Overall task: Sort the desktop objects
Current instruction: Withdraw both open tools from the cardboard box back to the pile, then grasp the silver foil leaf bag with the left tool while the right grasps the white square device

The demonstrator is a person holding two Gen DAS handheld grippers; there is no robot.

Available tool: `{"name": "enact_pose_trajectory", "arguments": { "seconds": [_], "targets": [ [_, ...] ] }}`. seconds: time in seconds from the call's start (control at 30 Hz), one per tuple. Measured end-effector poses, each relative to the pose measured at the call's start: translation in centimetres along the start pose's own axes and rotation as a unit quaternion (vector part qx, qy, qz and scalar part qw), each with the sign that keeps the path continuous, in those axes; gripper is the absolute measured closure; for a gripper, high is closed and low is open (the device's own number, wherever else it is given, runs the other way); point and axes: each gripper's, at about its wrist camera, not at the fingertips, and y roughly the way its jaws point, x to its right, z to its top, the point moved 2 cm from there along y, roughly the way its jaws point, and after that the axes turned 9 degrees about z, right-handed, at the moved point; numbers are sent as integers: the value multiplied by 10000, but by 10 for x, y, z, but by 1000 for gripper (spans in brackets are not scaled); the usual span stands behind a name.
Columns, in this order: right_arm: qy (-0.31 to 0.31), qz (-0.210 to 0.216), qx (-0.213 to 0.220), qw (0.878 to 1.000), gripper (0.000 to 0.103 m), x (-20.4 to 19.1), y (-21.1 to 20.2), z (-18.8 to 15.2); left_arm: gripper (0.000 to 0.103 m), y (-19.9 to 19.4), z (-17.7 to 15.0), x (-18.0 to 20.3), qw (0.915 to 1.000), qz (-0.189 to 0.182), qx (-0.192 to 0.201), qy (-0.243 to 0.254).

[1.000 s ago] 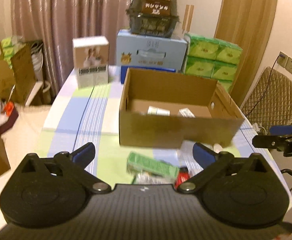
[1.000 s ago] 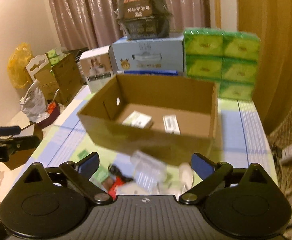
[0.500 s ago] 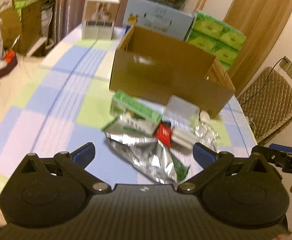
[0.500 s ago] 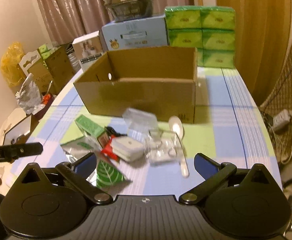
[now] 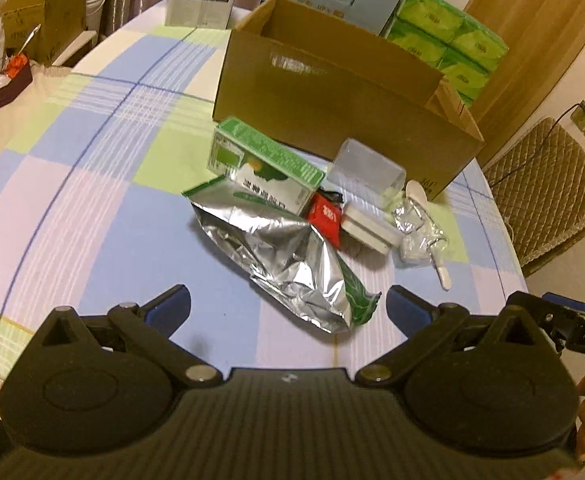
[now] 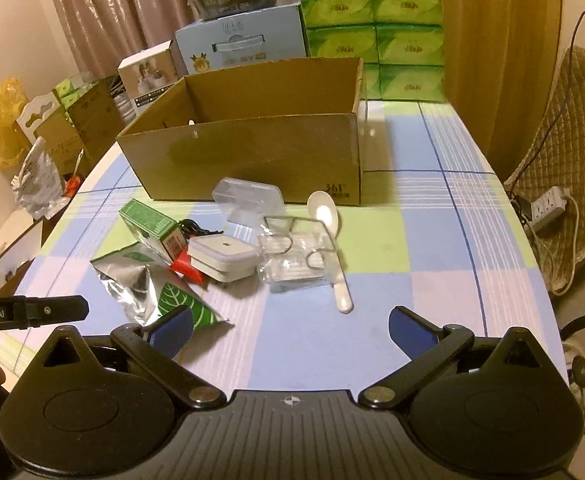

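Left wrist view: both claws gape wide, empty, over crinkled foil pouch [image 5: 288,256] beside corrugated cardboard box [image 5: 332,108].

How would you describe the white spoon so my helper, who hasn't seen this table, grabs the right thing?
Find the open cardboard box on the checked tablecloth; a pile of small items lies before its front wall. At the pile's right edge lies the white plastic spoon, bowl toward the box, handle toward the camera, partly across a clear plastic packet. It is the only long, thin, all-white piece there.
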Motion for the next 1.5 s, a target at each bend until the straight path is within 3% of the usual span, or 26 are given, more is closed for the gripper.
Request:
{"name": "enact_pose_trajectory", "arguments": {
  "seconds": [0.43, 0.7, 0.87, 1.03, 1.1, 1.27, 1.5],
  "targets": [
    [-273, -130, -217, 9993, 2, 7, 21, 1, 1, 41, -12, 11, 9988, -88, -418, -239],
    [-119, -71, -301, 9995, 2, 19, 34, 9, 1, 68, -8, 18, 9972, -157, -570, -458],
    [-120, -173, -376, 9991, 2, 22, 43, 14, 7, 82, -5, 25, 9967, -177, -620, -490],
    [-149, -193, -447, 9987, 2, 23, 50, 18, 15, 90, -4, 28, 9969, -118, -589, -507],
    [-178, -190, -496, 9984, 2, 22, 53, 18, 32, 90, -4, 28, 9972, -74, -557, -489],
    [-235, -172, -550, 9981, 2, 20, 57, 17, 57, 87, -3, 20, 9973, -130, -688, -207],
    [-299, -36, -672, 9973, 2, 9, 62, 11, 62, 68, 1, -3, 9964, 184, -682, 472]
  ]
}}
